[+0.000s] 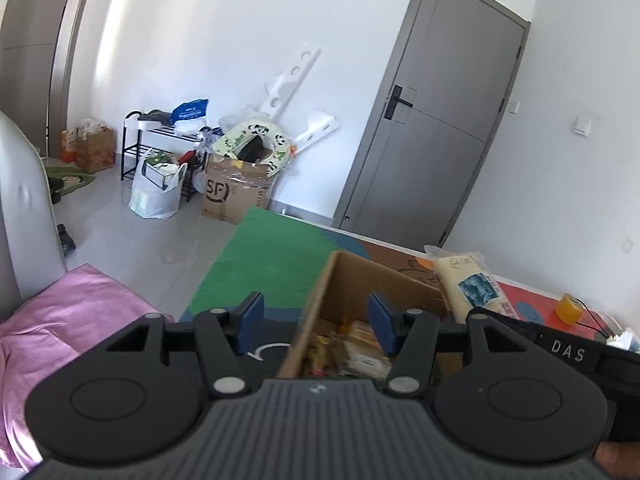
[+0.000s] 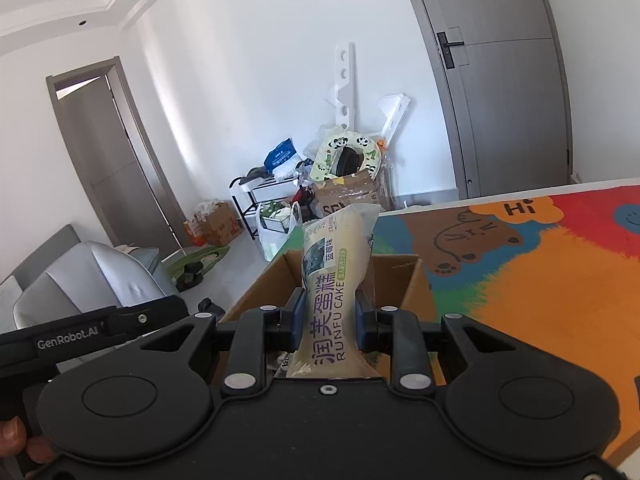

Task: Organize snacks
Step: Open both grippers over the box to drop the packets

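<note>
My right gripper [image 2: 328,316] is clamped on a pale cake packet [image 2: 334,276], its blue pads pressing into the wrapper's middle so the packet pinches in there and stands up and away from me. The print reads "RUNFU CAKE". The packet hangs over the open cardboard box [image 2: 416,280], which sits on the worktop [image 2: 540,280] covered by a colourful cartoon mat with a bear and a "Hi" bubble.

My left gripper [image 1: 316,322] stands apart with nothing between its blue pads. Its right finger [image 1: 380,322] is over the box's inside and its left finger is outside the box's near wall, over the green part of the mat. Down in the box [image 1: 360,276] lie several wrapped snacks [image 1: 352,352], too jumbled to name. From this side the held packet shows just past the box's far right edge. A yellow tape roll [image 1: 570,308] rests farther right on the mat.

Beyond the worktop are a grey door [image 1: 432,128], a taped shipping carton [image 1: 236,192] and a black rack [image 1: 160,148] by the white wall.
</note>
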